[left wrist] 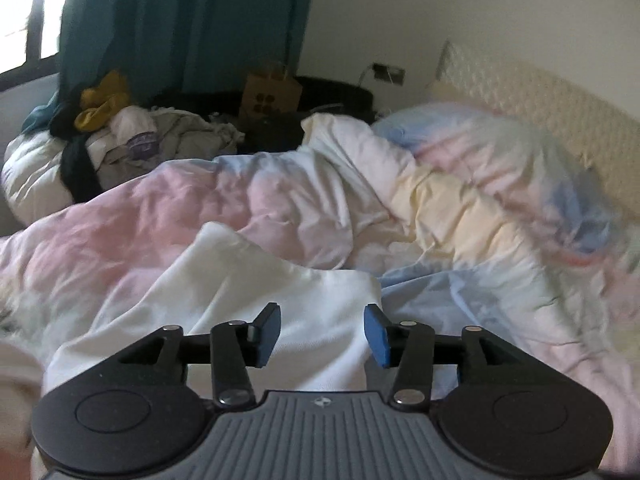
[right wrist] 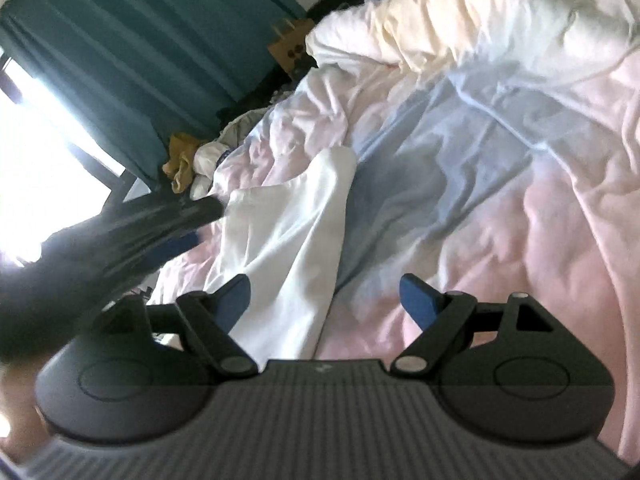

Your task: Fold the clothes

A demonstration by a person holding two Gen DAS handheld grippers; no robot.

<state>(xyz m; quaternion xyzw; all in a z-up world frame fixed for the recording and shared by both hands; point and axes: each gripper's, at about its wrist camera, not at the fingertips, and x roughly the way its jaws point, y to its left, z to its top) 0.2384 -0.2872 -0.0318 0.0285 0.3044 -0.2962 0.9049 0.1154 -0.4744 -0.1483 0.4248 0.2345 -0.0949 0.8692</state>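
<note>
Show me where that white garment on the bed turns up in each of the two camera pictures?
Left wrist view: the white garment lies low centre, running under the open gripper.
Right wrist view: the white garment lies centre-left, stretching away from the gripper.
Shared landmark: the brown paper bag by the teal curtain.

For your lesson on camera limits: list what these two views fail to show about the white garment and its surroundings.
- White garment: its near end is hidden by the left gripper in the left wrist view, so its type is unclear.
- Left gripper in the right wrist view: motion-blurred, so how its jaws stand is unreadable there.
- Clothes pile: too small to sort into items.
- Window: overexposed, so nothing outside shows.
</note>
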